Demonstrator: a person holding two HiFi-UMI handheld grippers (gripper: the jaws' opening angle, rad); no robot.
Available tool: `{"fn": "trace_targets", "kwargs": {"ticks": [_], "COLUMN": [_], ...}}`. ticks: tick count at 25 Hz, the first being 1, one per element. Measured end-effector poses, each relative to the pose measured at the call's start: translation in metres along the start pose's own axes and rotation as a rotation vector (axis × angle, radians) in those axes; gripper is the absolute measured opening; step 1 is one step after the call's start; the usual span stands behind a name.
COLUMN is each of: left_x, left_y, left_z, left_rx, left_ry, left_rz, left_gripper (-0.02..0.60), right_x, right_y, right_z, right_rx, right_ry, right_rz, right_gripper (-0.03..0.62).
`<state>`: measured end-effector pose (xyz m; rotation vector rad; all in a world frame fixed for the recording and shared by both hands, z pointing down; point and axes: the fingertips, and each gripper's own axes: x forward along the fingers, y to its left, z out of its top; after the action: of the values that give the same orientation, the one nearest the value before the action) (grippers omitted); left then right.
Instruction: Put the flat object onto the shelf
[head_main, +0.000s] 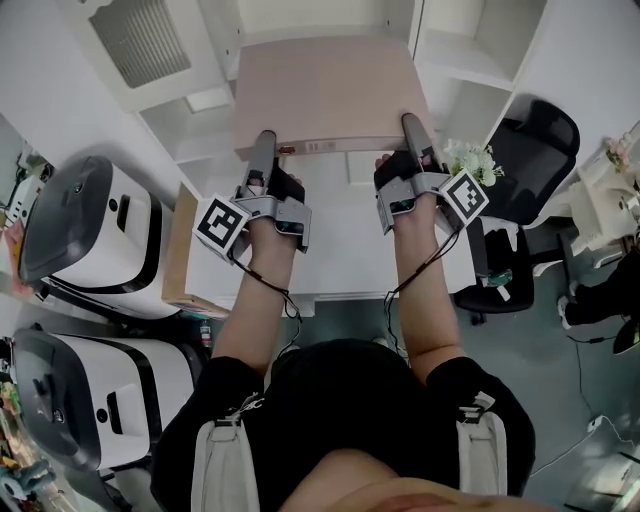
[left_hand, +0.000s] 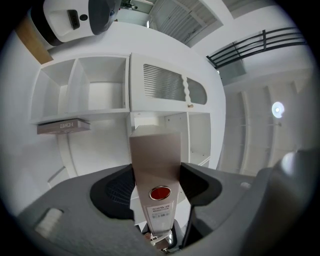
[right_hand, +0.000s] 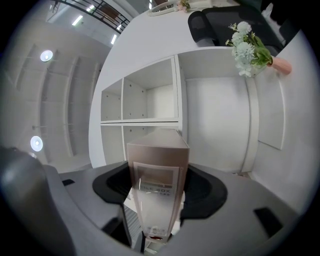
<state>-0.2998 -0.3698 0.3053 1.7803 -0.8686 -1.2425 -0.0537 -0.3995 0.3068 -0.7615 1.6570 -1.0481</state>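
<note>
I hold a flat pinkish-beige box level between both grippers, raised in front of the white shelf unit. My left gripper is shut on the box's near-left edge, and my right gripper is shut on its near-right edge. In the left gripper view the box, with a red round sticker and a label, runs away between the dark pads of the left gripper. In the right gripper view the box stands the same way in the right gripper. The shelf compartments lie ahead.
A flat grey box lies on one shelf. White flowers and a black office chair stand at the right. Two white machines and a wooden board are at the left. A white table is below my arms.
</note>
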Motion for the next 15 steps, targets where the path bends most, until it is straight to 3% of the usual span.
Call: {"fn": "trace_targets", "kwargs": {"ticks": [15], "left_x": [0.062], "left_y": [0.006], "left_z": [0.033], "left_rx": [-0.034], "left_ry": [-0.03], "left_rz": [0.1], "left_gripper": [0.285], "right_x": [0.073], "right_y": [0.001], "right_z": [0.01], "right_rx": [0.041], "right_ry": [-0.032], "right_rz": [-0.113], "right_gripper": [0.284]}}
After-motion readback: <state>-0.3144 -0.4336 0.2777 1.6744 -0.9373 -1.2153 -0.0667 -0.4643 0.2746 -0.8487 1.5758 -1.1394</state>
